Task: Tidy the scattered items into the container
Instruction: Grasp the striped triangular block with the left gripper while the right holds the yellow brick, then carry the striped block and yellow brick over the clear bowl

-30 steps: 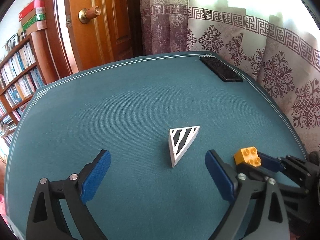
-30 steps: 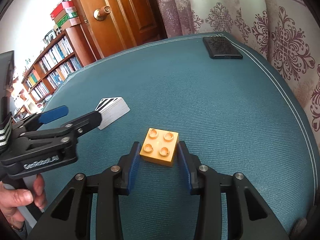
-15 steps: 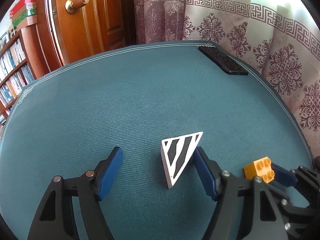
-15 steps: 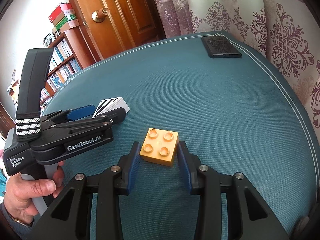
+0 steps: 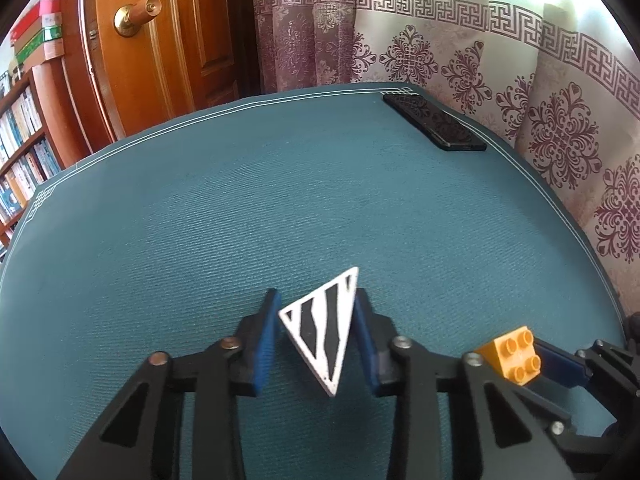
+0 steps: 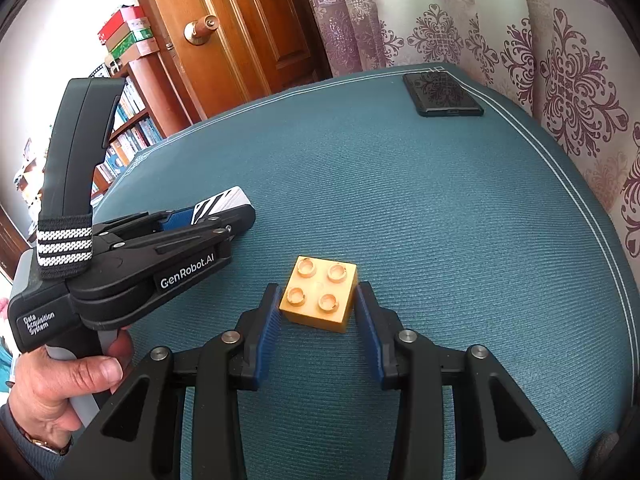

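The left tool [image 5: 316,328] is closed narrowly about the striped triangular block [image 5: 322,330], whose widest part sits between the blue pads while its sharp corner points back toward the camera. The right tool [image 6: 316,312] is likewise closed about the yellow studded brick [image 6: 320,294], with a pad against each side face. Both pieces rest low on the teal bench [image 5: 200,220]; whether either is clear of the cloth cannot be told. No container is seen in either view, so its place must be found before anything is carried. The step in hand is judged to be securing both grasps ahead of the lift. The triangle is the riskier hold: its sloping edges give the pads no parallel faces, so it could be squeezed out toward its point if pressure is raised sharply. Pressure should be added gently and the block kept level as it is raised. The brick, being square-sided, can be gripped firmly. The two tools lie close together, so they should be lifted straight up and then drawn apart. The dark phone [image 6: 442,94] at the far edge is well apart and need not be disturbed.
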Demonstrator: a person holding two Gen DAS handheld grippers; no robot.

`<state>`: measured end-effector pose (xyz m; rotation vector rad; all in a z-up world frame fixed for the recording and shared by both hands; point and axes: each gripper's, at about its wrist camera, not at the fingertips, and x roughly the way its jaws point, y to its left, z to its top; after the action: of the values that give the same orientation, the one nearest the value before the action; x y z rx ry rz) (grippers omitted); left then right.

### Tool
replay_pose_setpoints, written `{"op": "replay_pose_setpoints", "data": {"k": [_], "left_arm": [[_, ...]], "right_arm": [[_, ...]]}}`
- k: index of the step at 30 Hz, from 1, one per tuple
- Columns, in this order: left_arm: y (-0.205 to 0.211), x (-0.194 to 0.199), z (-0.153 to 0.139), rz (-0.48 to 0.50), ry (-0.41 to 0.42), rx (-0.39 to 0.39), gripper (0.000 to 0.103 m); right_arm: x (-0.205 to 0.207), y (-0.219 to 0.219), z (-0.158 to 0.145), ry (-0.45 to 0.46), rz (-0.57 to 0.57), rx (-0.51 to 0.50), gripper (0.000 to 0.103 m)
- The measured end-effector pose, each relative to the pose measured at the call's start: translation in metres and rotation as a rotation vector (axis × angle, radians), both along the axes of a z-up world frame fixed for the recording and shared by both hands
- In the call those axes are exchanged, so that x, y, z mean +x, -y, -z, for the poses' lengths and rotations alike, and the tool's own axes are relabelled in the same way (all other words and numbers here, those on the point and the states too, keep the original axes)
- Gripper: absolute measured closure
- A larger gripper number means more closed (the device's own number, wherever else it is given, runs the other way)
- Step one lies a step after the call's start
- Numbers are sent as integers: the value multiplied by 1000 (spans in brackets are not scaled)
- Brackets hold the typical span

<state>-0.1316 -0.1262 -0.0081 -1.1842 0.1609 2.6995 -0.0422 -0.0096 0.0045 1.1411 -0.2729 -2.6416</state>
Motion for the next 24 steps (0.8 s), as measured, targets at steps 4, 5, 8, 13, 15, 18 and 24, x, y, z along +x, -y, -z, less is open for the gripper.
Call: {"op": "replay_pose_setpoints", "data": {"k": [4, 5, 8, 13, 15, 18, 24], "left_arm": [[3, 3, -1, -9, 1, 8, 67], [4, 4, -1, -14, 3, 12, 67], [9, 9, -2, -30, 6, 16, 67], [21, 23, -9, -67, 3, 29, 67], [26, 30, -12, -83, -2, 39, 68], [34, 43, -17, -103, -16, 48, 68], [48, 63, -23, -137, -26, 67, 69]], "right_arm": [[1, 0, 0, 0, 0, -1, 62], [1, 0, 0, 0, 0, -1, 62], [1, 0, 0, -1, 1, -6, 62], [1, 0, 0, -4, 3, -13, 63], [2, 0, 0, -6, -1, -17, 63], [3, 2, -1, -8, -9, -20, 63], [7, 5, -2, -18, -25, -20, 63]]}}
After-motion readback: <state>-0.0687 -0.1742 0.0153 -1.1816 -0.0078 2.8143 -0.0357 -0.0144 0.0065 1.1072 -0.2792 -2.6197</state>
